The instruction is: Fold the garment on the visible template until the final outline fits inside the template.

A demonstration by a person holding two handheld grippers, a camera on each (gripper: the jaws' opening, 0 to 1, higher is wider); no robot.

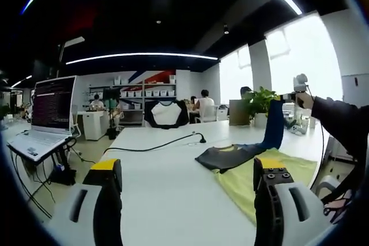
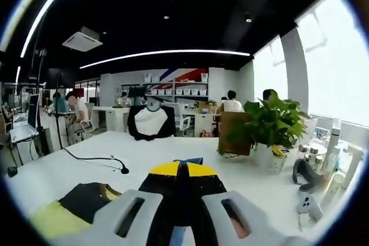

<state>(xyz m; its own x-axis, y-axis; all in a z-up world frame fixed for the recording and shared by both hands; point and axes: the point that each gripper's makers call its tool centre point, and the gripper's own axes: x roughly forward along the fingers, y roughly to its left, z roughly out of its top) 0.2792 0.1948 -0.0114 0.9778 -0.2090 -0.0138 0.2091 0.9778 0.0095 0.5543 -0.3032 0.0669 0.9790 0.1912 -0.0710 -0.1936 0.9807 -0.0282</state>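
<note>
Right gripper (image 1: 293,97) clamped on lifted dark blue garment sleeve (image 1: 273,126), yellow-green template sheet (image 1: 253,182) beneath on white table (image 1: 167,188), left gripper (image 1: 187,197) jaws apart, holding nothing

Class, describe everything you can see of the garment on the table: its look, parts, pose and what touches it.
The garment is soft cloth, dark grey-black with a blue part and some yellow marks. Most of it lies crumpled on the white table, overlapping a yellow-green template sheet. Its blue part is lifted upright, pinched in the right gripper, whose yellow-tipped jaws are closed on the fabric. The left gripper hangs open, near the garment but apart from it.
</note>
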